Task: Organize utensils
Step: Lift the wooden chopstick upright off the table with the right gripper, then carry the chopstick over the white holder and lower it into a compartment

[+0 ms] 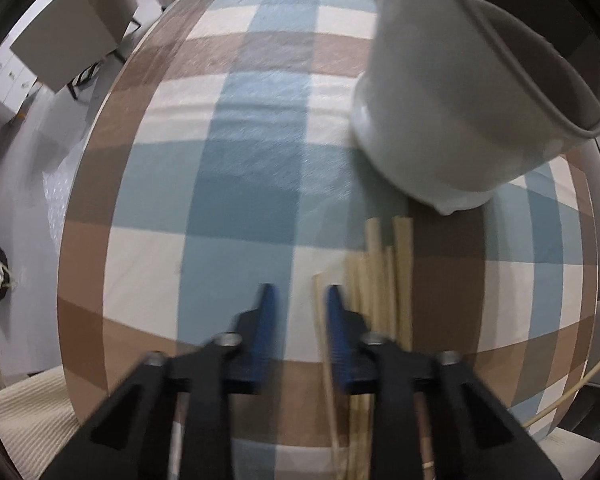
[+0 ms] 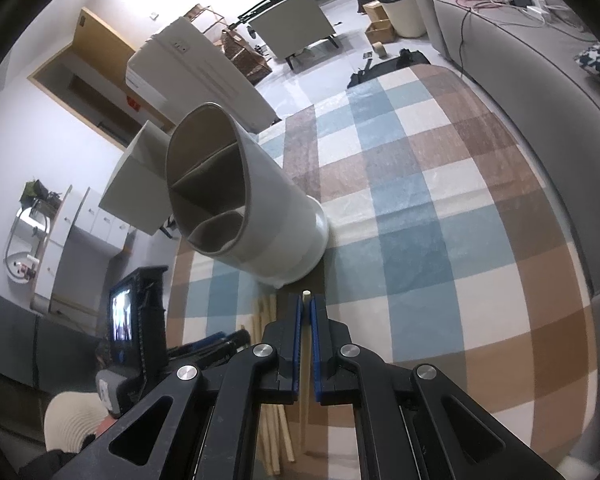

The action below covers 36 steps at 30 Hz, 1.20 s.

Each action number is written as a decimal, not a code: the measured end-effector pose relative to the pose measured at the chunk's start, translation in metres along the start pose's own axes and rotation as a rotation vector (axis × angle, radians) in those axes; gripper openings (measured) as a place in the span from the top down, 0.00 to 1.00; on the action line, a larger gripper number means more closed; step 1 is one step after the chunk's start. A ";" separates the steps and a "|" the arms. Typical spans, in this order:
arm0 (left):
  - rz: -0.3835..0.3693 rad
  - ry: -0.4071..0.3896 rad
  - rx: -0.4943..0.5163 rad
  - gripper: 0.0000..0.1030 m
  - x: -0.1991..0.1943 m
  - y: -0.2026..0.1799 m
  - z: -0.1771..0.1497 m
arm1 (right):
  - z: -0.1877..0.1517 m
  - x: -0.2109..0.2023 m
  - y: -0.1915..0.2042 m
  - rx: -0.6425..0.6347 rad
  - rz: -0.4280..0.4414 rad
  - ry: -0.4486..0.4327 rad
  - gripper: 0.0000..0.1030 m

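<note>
Holder: a pale grey cylindrical utensil holder stands on the tabletop, which wears a checked cloth of blue, brown and cream. Dividers split its mouth into three compartments; every part of them that shows is empty.
Loose chopsticks: a bundle of pale wooden chopsticks lies flat on the cloth just near of the holder's base. Their long axes run near to far, far ends toward the holder; whether they touch it cannot be told.
Left tongs: the left tongs point steeply down at the cloth. The frame shows a clear gap between the blue pads and only cloth inside it. One thin chopstick lies just beside the right-hand pad, on its inner side; the rest lie outside it to the right.
Right tongs: the right tongs are clamped on a single chopstick. It runs lengthwise between the pads, its tip showing just past them, aimed at the holder's base.
</note>
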<state>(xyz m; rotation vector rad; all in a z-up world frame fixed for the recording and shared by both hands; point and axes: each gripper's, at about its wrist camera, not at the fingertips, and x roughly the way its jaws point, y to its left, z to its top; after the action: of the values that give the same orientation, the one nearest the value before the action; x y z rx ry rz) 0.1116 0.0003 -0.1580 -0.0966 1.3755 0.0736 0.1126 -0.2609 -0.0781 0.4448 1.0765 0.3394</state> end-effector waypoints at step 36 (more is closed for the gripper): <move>-0.297 -0.687 0.015 1.00 -0.181 0.031 -0.032 | -0.040 -0.067 0.080 -0.272 -0.043 -0.226 0.96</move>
<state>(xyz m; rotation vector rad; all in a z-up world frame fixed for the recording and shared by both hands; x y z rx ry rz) 0.0420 0.0286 0.0131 -0.2384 0.6658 -0.1433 0.0429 -0.2164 -0.0025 0.2101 0.8044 0.3815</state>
